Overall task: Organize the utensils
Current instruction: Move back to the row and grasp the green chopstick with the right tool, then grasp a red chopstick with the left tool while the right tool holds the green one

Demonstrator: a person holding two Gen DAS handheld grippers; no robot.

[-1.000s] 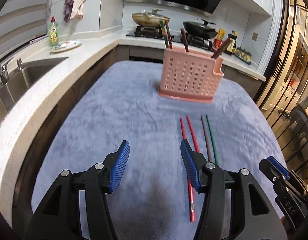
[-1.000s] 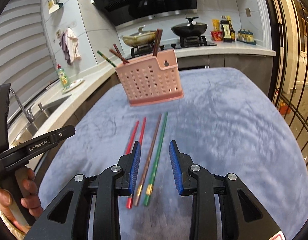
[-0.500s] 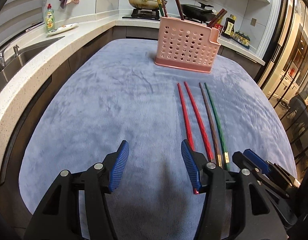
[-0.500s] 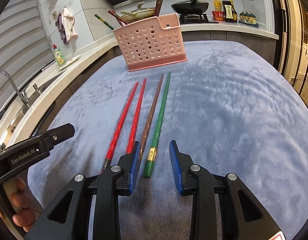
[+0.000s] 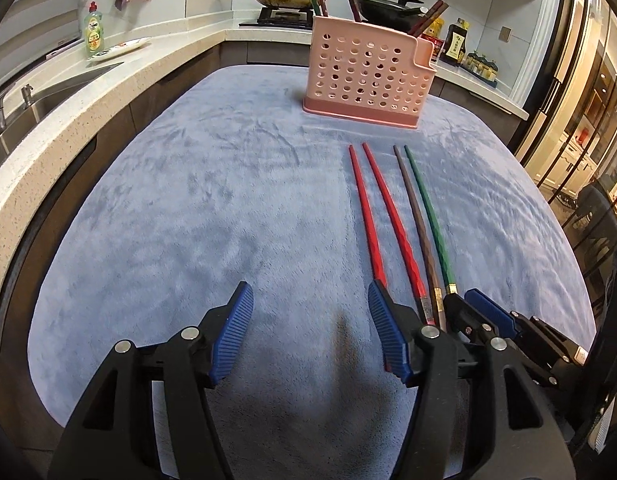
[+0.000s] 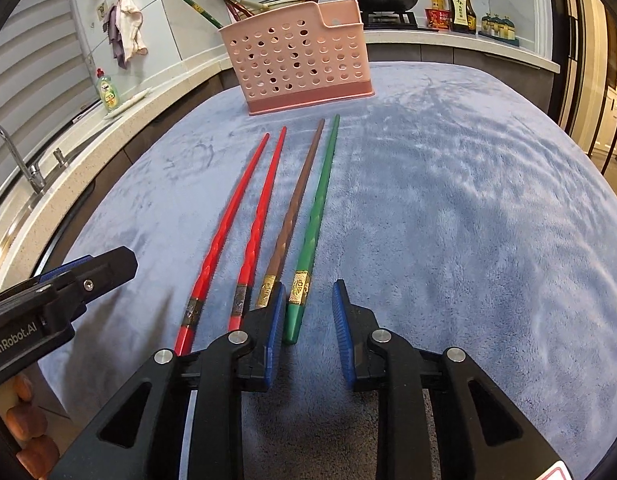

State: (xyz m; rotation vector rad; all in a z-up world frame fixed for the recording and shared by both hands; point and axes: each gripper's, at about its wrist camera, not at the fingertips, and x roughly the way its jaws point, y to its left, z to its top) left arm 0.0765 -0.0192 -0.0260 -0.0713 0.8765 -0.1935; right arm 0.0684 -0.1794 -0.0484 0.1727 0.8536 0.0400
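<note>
Right gripper (image 6: 306,312) closing its fingers around the green chopstick (image 6: 318,212), not yet gripped; left gripper (image 5: 310,330) opening, empty; next, lift toward the pink holder (image 6: 300,56)

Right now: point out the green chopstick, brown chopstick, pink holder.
green chopstick (image 6: 314,216), right wrist view, mid-shaft
brown chopstick (image 6: 296,208), right wrist view, mid-shaft
pink holder (image 6: 296,60), right wrist view, perforated front wall

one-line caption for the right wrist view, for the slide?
Right gripper closing around green chopstick, pads not yet touching.
</note>
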